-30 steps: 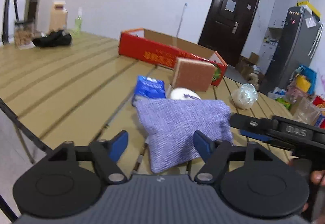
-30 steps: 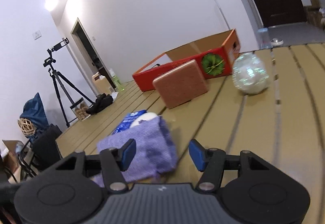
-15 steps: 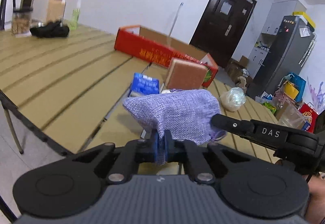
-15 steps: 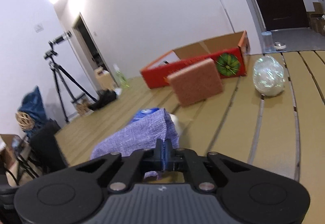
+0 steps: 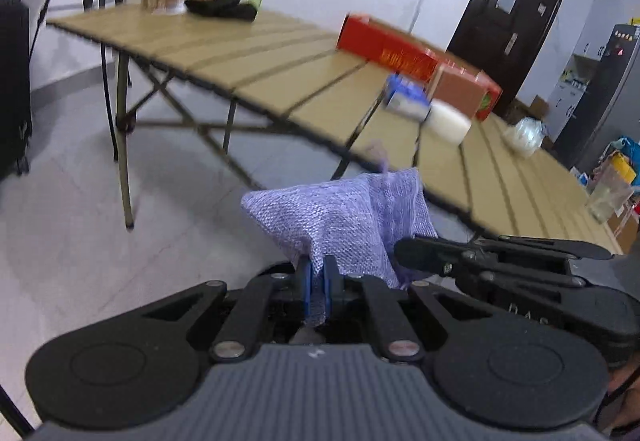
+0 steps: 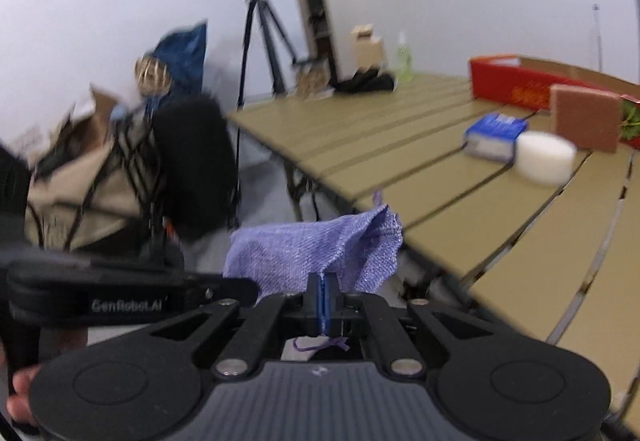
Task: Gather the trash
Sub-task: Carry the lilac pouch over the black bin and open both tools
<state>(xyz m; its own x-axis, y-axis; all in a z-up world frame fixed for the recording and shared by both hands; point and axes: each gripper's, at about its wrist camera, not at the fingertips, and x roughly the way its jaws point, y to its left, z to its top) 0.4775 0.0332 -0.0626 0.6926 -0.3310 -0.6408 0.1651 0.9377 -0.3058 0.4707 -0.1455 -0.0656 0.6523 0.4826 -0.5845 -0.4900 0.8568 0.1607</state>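
A purple woven cloth bag [image 5: 344, 217] hangs in the air off the near edge of the slatted table [image 5: 280, 81]; it also shows in the right wrist view [image 6: 316, 253]. My left gripper [image 5: 316, 281] is shut on one edge of the bag. My right gripper [image 6: 325, 297] is shut on the other edge. On the table lie a blue packet [image 6: 494, 133], a white round piece [image 6: 544, 157], a brown square pad [image 6: 584, 117] and a crumpled clear plastic ball [image 5: 524, 133].
A red open cardboard box [image 5: 384, 45] stands at the back of the table. A black cloth [image 5: 220, 7], a bottle and cartons sit at its far end. A tripod [image 6: 260, 41], a black bag [image 6: 196, 169] and clutter stand on the floor to the left.
Both grippers closed on the purple bag, lifted it from the table and pulled it back past the table's near edge. The white piece and blue packet that it covered now lie bare.
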